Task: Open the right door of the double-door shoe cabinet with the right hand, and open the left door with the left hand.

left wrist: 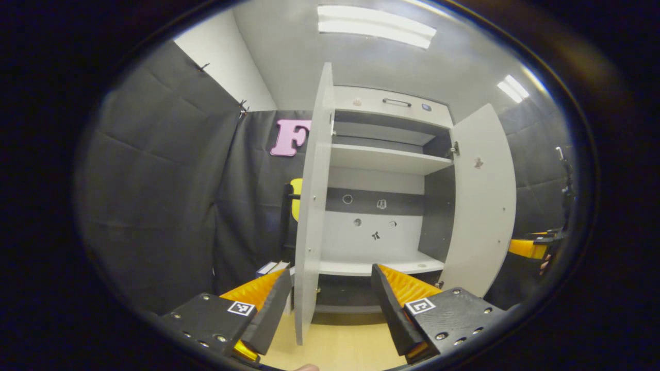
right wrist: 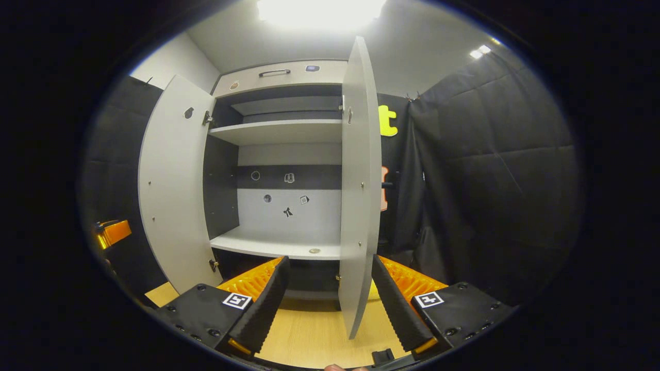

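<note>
The shoe cabinet (left wrist: 384,170) stands against the booth's black wall with both doors swung open. In my left gripper view the left door (left wrist: 312,206) stands edge-on, its lower corner reaching down between my fingers; the right door (left wrist: 482,206) hangs open at the far side, its inner face toward me. In my right gripper view that same right door (right wrist: 358,196) is edge-on, its lower edge between my fingers, and the left door (right wrist: 172,185) stands open at the cabinet's other side.

Inside I see an upper shelf (right wrist: 278,131) and a lower shelf (right wrist: 278,246), both bare but for a small round thing near the lower shelf's front edge. The back panel (right wrist: 289,198) carries a few small marks.

My left gripper (left wrist: 330,304) is spread wide, the door edge in the gap, neither finger pressing on it. My right gripper (right wrist: 330,299) is likewise wide, astride its door's edge without gripping. The other gripper (left wrist: 528,247) shows past the right door's outer edge. Pale wood floor (right wrist: 314,335) runs below.
</note>
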The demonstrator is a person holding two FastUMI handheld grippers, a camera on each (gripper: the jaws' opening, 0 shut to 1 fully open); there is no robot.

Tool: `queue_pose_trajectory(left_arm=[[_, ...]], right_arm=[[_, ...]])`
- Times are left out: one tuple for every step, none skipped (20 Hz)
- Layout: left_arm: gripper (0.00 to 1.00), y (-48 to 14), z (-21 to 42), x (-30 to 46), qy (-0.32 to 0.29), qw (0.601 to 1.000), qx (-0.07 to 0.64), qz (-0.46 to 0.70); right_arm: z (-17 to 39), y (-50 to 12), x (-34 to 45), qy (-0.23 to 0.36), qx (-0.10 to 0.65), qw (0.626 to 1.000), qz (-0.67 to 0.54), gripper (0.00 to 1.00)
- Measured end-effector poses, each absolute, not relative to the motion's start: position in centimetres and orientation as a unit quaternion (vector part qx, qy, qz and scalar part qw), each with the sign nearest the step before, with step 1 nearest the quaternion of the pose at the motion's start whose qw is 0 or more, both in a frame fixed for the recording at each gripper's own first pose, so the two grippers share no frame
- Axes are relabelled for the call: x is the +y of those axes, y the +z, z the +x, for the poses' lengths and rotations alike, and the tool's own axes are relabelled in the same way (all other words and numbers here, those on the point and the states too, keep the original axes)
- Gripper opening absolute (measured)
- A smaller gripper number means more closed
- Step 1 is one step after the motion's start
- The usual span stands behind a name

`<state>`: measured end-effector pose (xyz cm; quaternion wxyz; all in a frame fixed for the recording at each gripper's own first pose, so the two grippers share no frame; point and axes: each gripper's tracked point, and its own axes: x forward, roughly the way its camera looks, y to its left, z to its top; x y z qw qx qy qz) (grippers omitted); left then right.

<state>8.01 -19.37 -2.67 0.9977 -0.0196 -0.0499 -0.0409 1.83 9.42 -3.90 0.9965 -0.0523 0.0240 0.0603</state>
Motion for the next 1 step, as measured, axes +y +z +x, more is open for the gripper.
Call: queue_pose_trajectory(left_arm=[[0.9, -2.55, 7.71, -20.03, -0.026, 0.998, -0.051, -0.016]], right_arm=[[2.21, -4.33, 9.01, 0.073, 0.027, 0.996, -0.05, 0.99]])
